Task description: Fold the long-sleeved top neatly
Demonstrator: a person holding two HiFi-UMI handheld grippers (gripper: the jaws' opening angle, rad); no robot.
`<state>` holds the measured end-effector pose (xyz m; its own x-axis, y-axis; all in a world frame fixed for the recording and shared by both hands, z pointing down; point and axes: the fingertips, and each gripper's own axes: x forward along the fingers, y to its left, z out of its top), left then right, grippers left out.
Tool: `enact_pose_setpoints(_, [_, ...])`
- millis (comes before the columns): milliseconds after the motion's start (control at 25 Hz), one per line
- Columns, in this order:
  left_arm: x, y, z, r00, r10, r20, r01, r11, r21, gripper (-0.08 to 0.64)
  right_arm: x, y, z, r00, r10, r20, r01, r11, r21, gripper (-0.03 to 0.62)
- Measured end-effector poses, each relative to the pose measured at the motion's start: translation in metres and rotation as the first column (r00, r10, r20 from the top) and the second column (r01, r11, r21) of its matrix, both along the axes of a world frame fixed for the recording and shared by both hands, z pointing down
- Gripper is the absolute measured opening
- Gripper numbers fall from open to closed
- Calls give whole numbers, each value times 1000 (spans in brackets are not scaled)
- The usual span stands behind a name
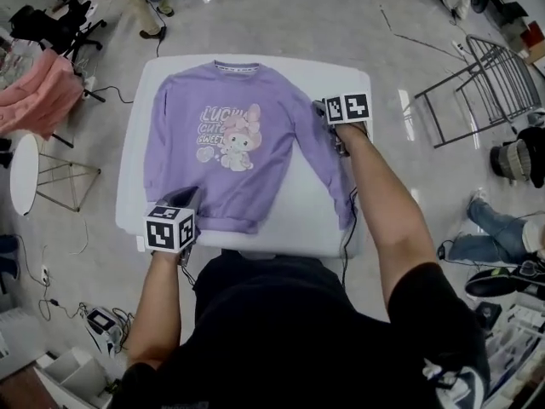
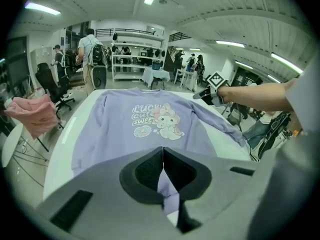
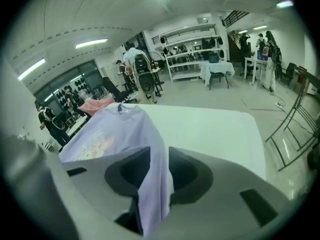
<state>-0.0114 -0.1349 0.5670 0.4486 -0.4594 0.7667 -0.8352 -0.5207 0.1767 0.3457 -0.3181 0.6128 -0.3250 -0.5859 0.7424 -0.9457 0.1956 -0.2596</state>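
A lilac long-sleeved top [image 1: 226, 156] with a bunny print lies front up on the white table [image 1: 315, 207]. My left gripper [image 1: 183, 203] is at the top's near left hem corner. In the left gripper view its jaws [image 2: 162, 154] are shut on a thin fold of lilac fabric [image 2: 167, 194]. My right gripper [image 1: 330, 118] is over the upper part of the right sleeve [image 1: 328, 173], near the shoulder. In the right gripper view a raised ridge of that sleeve [image 3: 152, 184] runs between its jaws [image 3: 159, 154] and fills the gap. The sleeve's cuff lies near the table's near right edge.
A pink garment [image 1: 34, 92] hangs over a chair at the left, near a small round white table [image 1: 24, 173]. A metal folding rack [image 1: 485, 83] lies on the floor at the right. A person's legs [image 1: 502, 228] show at the right. Cables trail across the floor.
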Motion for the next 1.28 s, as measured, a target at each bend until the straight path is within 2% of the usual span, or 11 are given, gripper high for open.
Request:
enact_pose_setpoints(160, [-15,8,-5,998,-52,19,52,999,-1,6,-12,-32,23,998,-56,2,56,995,-79,143])
enact_pose_setpoints(240, [-22,10,-5,997,-72,34,72,997,-5,6,-14,-41,34,996,-81,-41,75,990,-122,144])
enact_pose_setpoints(400, [-33,9,-1,993,-103,48,104,994,-18,6,-2,-51,41,978,-125,-167,100,984,-148,11])
enact_pose_setpoints(600, [-41,5,8,992,-110,55,112,993,-34,6,19,-78,30,969,-83,-233,73,996,-52,12])
enact_pose_setpoints(680, [-45,2,11,993,-107,56,109,993,-34,6,18,-83,32,946,-117,-302,111,993,-36,14])
enact_pose_setpoints(720, [-47,-1,13,993,-106,57,108,994,-34,6,17,-83,35,931,-143,-336,136,990,-43,30])
enact_pose_setpoints(760, [-47,-3,14,993,-104,58,106,994,-34,6,17,-82,38,919,-160,-361,153,987,-49,76])
enact_pose_setpoints(800, [-46,-6,15,993,-101,58,103,994,-35,6,18,-81,37,916,-160,-369,155,987,-42,105])
enact_pose_setpoints(880, [-44,-11,15,994,-91,58,93,995,-33,6,20,-76,23,935,-129,-329,138,990,3,137])
enact_pose_setpoints(1040, [-40,-22,15,996,-75,53,76,997,-14,6,27,-34,-16,961,-102,-257,130,987,93,130])
enact_pose_setpoints(1280, [-24,-29,11,998,-44,43,43,999,15,6,32,78,-35,989,-85,-124,97,992,86,129])
